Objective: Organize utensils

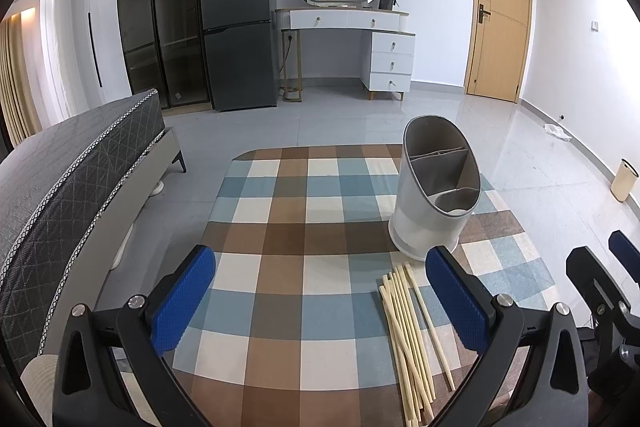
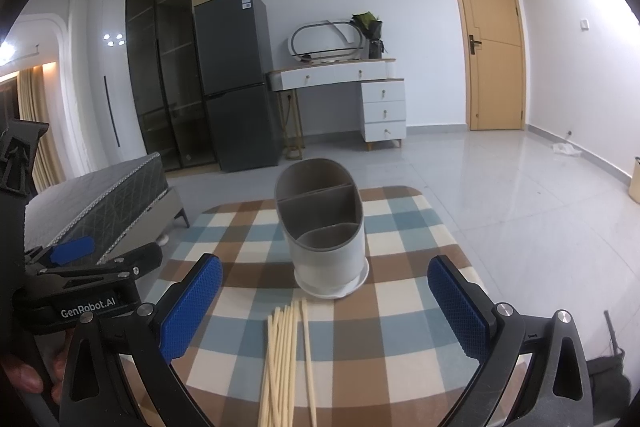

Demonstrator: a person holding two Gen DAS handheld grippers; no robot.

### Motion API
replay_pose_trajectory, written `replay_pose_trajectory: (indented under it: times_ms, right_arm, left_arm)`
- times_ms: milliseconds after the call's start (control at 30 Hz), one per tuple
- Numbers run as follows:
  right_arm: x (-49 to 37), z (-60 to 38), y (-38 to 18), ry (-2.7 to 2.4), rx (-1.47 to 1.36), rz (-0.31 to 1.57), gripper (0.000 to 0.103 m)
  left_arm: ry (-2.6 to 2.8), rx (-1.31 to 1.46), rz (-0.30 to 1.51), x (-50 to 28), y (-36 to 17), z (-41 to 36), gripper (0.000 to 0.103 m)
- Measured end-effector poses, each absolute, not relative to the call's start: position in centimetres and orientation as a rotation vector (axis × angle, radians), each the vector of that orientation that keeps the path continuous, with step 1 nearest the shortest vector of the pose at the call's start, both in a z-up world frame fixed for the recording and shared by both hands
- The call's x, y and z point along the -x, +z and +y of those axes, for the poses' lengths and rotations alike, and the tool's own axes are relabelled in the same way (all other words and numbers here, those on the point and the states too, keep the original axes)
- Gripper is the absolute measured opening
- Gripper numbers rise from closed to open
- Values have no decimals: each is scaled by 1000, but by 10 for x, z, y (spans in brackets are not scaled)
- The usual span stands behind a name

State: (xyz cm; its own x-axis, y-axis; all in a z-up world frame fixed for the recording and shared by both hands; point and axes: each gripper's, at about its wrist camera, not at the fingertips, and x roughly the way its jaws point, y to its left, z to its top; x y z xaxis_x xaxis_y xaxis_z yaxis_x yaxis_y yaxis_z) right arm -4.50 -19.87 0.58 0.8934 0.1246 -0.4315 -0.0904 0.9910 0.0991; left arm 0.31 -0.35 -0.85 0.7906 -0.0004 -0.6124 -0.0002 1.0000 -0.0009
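Both tongs hang over the checked bench [image 2: 400,307], and nothing is picked up yet. The left tongs [image 1: 320,303] gape wide and empty, blue pads well apart. The right tongs [image 2: 325,311] are just as wide and just as empty.

The chopsticks [image 2: 286,359] lie in a loose bundle at the near side of the bench, tips pointing at the holder [image 2: 326,239]. The holder stands upright just beyond them, its divided compartments bare as far as these views show.

From the right wrist view the bundle sits between the open pads, so the right tongs look best placed for the grab.

Here is the danger, as I judge it: those sticks are thin, smooth and fanned out. Close on the whole bunch and some may squirt free or roll off the near edge. One stick lies slightly apart, so it may be missed. And the holder looks light; a clumsy drop against its rim could tip it.
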Motion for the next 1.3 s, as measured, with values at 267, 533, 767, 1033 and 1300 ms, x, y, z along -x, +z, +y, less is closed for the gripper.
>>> replay_pose_trajectory:
  times_ms: [267,533,767,1033,1300]
  right_arm:
    - [42,-201,4,141,-99,465,103]
    - [26,-196,-12,153,-79,564,103]
    - [-28,-185,-61,160,-11,848,73]
    - [-92,-160,-130,204,56,1050,49]
    - [-124,-146,-159,230,90,1110,36]
  left_arm:
    - [-20,13,673,-4,-13,-5,102]
    - [-29,0,736,-19,-28,-2,102]
    - [12,47,880,-45,-60,19,102]
    - [61,94,981,-65,-79,37,102]
    - [70,146,1049,-76,-91,48,102]
